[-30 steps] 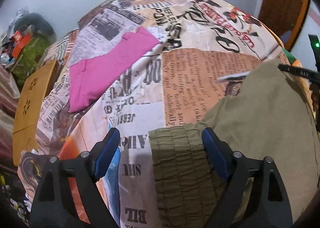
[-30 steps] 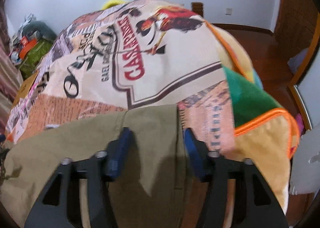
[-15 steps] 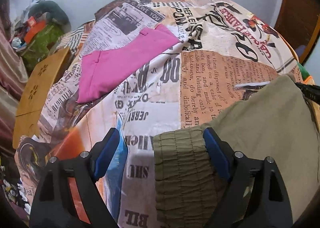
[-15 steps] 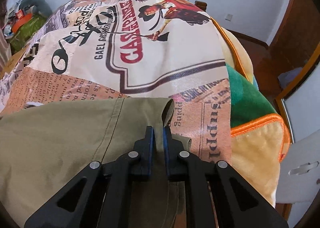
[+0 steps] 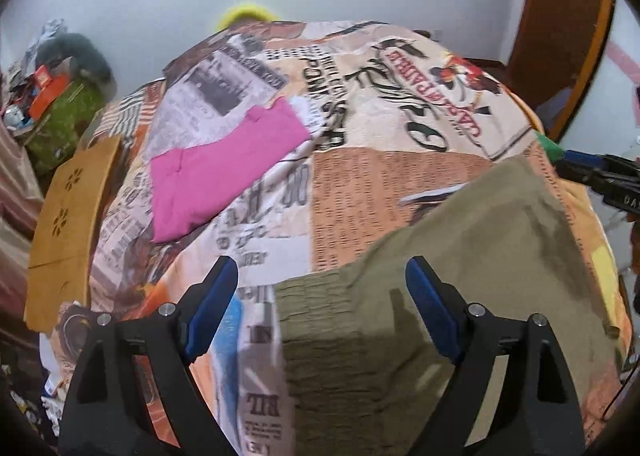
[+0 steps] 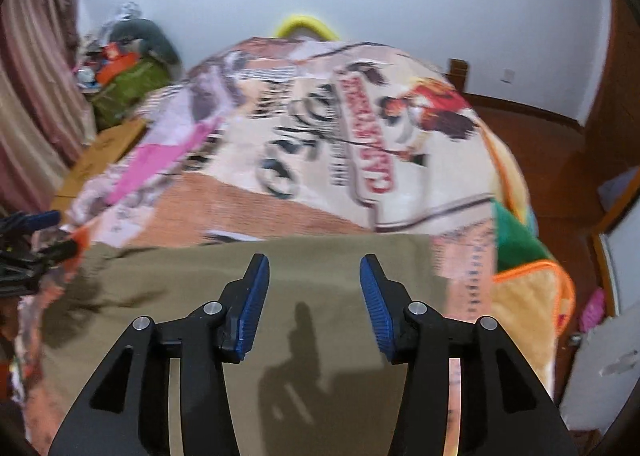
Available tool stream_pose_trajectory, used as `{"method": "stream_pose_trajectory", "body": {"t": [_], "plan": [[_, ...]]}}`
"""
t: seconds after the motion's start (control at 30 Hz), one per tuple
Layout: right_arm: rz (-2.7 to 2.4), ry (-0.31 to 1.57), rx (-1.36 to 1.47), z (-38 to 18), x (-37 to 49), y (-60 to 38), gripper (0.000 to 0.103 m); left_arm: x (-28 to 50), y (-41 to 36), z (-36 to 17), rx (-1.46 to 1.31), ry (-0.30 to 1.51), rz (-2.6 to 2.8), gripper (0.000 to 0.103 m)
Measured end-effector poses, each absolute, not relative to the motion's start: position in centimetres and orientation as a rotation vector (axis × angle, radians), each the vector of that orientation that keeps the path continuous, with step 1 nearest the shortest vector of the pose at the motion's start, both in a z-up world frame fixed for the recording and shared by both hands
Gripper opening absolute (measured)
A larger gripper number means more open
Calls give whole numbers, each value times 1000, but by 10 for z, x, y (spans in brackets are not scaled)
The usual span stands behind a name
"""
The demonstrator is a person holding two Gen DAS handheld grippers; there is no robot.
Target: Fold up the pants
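Olive-green pants (image 5: pixel 472 256) lie flat on a bed with a newspaper-print cover (image 5: pixel 360 104); the ribbed elastic waistband (image 5: pixel 328 320) is nearest my left gripper. My left gripper (image 5: pixel 322 308) is open and hovers over the waistband, holding nothing. In the right wrist view the pants (image 6: pixel 320 336) fill the lower half. My right gripper (image 6: pixel 314 296) is open above the cloth and holds nothing. The right gripper's tip shows at the right edge of the left wrist view (image 5: pixel 600 176).
A folded pink garment (image 5: pixel 224 172) lies on the bed's far left. A wooden board (image 5: pixel 68 216) stands beside the bed on the left. A cluttered green bag (image 5: pixel 68 112) sits by the wall. Wooden floor (image 6: pixel 552 160) lies on the right.
My right gripper, shut on the pants' edge half a second ago, has opened, let go and lifted back. My left gripper stayed open and rose slightly above the waistband.
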State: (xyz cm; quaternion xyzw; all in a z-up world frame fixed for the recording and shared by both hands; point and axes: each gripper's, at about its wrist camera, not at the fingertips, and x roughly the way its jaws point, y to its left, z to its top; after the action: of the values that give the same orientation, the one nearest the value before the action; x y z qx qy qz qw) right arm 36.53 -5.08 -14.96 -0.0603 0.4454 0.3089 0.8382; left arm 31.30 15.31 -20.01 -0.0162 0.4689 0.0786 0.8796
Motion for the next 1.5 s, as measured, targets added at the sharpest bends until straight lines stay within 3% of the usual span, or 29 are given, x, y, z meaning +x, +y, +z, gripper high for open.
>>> {"method": "stream_pose_trajectory", "body": {"t": [0.53, 1.5], "plan": [[802, 1192, -291, -235, 346, 34, 45, 327, 144, -270, -54, 1152, 99, 88], [739, 1180, -241, -208, 254, -48, 45, 240, 119, -234, 82, 1102, 175, 88]]}}
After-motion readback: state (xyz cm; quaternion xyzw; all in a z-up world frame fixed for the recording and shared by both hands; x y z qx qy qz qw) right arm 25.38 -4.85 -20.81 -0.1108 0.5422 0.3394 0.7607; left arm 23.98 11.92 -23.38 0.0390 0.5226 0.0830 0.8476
